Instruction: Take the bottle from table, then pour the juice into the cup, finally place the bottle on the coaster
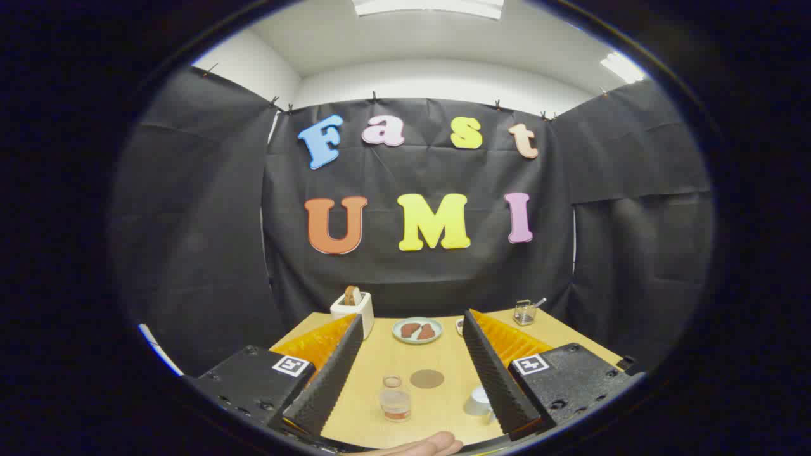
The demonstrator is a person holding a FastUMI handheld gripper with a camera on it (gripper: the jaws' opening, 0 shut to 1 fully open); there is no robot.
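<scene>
A small clear bottle (395, 399) with reddish juice at its bottom stands upright on the wooden table (443, 361), between my fingers and a little ahead of them. A round brown coaster (426, 379) lies just beyond it, slightly to the right. A pale cup (479, 401) stands right of the bottle, close against the inner face of my right finger (491, 373). My gripper (407, 373) hangs above the near table edge, open wide, with nothing held.
At the back of the table are a white toaster (352, 307) with a slice of bread, a plate (417, 330) with two brown pieces, and a small glass holder (524, 311) at the back right. A hand (424, 446) shows at the near edge.
</scene>
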